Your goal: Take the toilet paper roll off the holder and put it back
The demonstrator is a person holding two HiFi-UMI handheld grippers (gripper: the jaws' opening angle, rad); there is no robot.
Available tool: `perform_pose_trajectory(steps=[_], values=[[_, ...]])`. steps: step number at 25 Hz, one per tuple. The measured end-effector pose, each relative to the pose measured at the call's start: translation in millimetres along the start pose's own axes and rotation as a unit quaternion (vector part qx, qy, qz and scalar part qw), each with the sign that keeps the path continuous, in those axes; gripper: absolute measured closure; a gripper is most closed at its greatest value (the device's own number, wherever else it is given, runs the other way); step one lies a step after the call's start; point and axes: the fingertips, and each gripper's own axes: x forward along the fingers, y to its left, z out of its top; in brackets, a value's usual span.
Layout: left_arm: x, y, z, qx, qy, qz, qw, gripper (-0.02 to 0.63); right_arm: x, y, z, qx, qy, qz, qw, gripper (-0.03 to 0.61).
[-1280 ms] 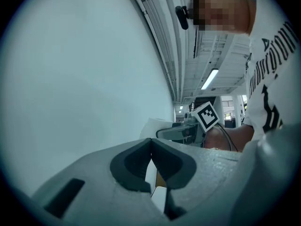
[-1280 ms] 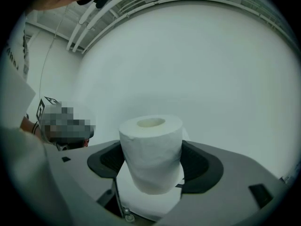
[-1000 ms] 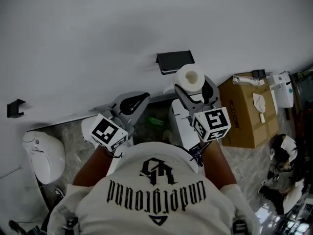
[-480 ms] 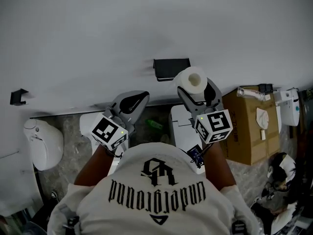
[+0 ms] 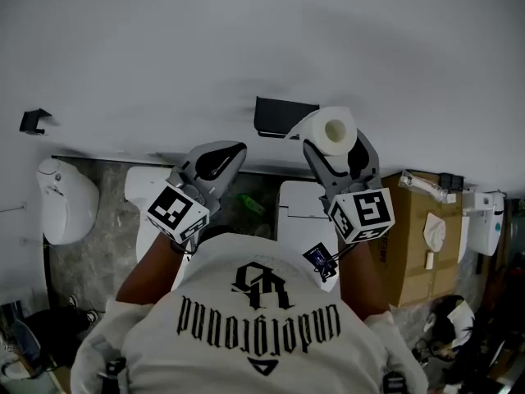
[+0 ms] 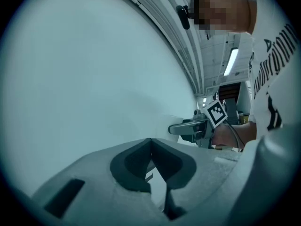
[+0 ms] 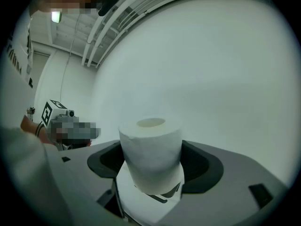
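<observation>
White toilet paper roll point(image 5: 336, 130); black flat holder point(image 5: 279, 115); grey left gripper point(image 5: 231, 149) and grey right gripper point(image 5: 335, 144), black-and-white patterned marker cubes point(image 5: 175, 212).

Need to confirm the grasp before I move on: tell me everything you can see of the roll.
The roll is white, soft-looking paper wound round a hollow core, whose open end faces up toward the head camera. It sits between the jaws of the right tool, which is shut on its sides. A loose sheet trails from it. It is off the black holder, held in the air just right of it in the head view, close to the white wall. Nothing else touches it.
</observation>
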Motion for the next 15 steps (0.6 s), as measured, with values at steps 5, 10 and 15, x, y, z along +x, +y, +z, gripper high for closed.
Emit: perform_pose_trajectory(steps=[5,10,15], values=[[3,1,-8,-0.011,0.002,0.030,0.9995,0.600,11,-7,-12,0.012,0.010,0.027,1.000,0.247],[12,7,-15,-0.018,0.001,0.034,0.9993,0.600,20,-13,-16,0.010,0.014,0.036,0.999,0.247],[19,18,-15,-0.018,-0.001,0.029,0.9994,0.600,33,-16,-16,0.009,0.018,0.037,0.999,0.247]])
